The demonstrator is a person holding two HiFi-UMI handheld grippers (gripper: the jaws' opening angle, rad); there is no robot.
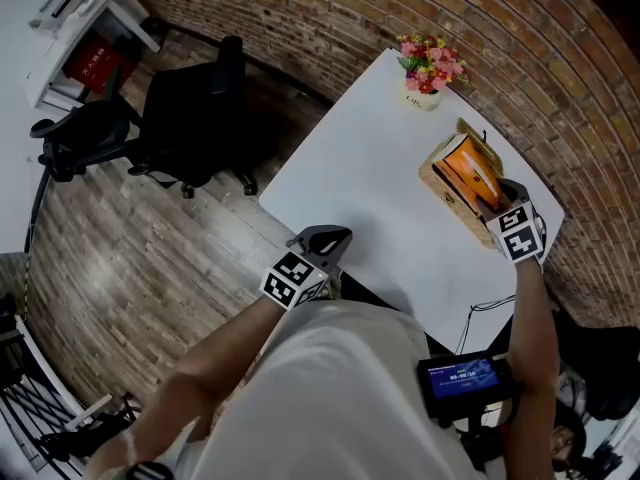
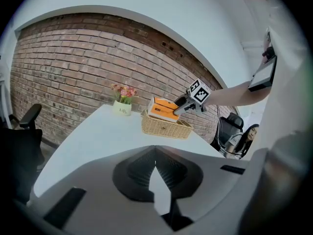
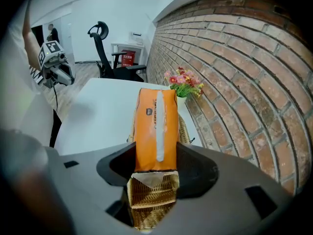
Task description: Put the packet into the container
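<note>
An orange packet (image 1: 470, 173) (image 2: 163, 109) (image 3: 155, 129) is tilted over the wicker basket (image 1: 445, 196) (image 2: 165, 128) (image 3: 149, 195) at the table's far right, its lower end inside the basket. My right gripper (image 1: 500, 200) (image 2: 183, 104) (image 3: 155, 155) is shut on the packet's near end, a jaw on each side. My left gripper (image 1: 330, 240) (image 2: 155, 153) (image 3: 56, 65) hangs at the near table edge, shut, with nothing in it.
A white table (image 1: 370, 168) stands against a brick wall. A small pot of flowers (image 1: 428, 68) (image 2: 122, 102) (image 3: 183, 84) sits at its far corner beyond the basket. A black office chair (image 1: 190, 118) stands on the wood floor to the left. A thin cable (image 1: 480, 313) lies near the front edge.
</note>
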